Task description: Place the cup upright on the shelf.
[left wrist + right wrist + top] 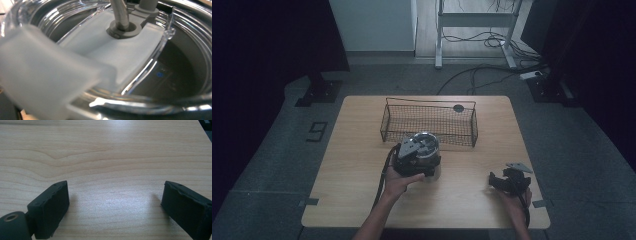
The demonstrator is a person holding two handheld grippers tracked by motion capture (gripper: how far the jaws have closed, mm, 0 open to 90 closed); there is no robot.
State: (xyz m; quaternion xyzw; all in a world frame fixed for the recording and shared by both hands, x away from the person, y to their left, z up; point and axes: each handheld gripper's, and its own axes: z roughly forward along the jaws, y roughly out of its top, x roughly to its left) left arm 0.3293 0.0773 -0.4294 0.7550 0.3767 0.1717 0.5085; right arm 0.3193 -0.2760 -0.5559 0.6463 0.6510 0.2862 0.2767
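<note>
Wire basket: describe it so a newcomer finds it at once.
Start at the wooden table; along its far edge, centred, sits the wire basket, long, dark and open-topped. Just in front of it the left gripper is at a clear-lidded tumbler; the basket alone is see-through mesh.

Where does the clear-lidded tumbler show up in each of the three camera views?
High view: the tumbler stands at the table's middle, just in front of the wire basket, with the left tongs over it.
Left gripper view: very close up, its clear lid and straw fill the picture.
Right gripper view: not in it; open right tongs over bare wood.
Shared landmark: the wooden tabletop.
</note>
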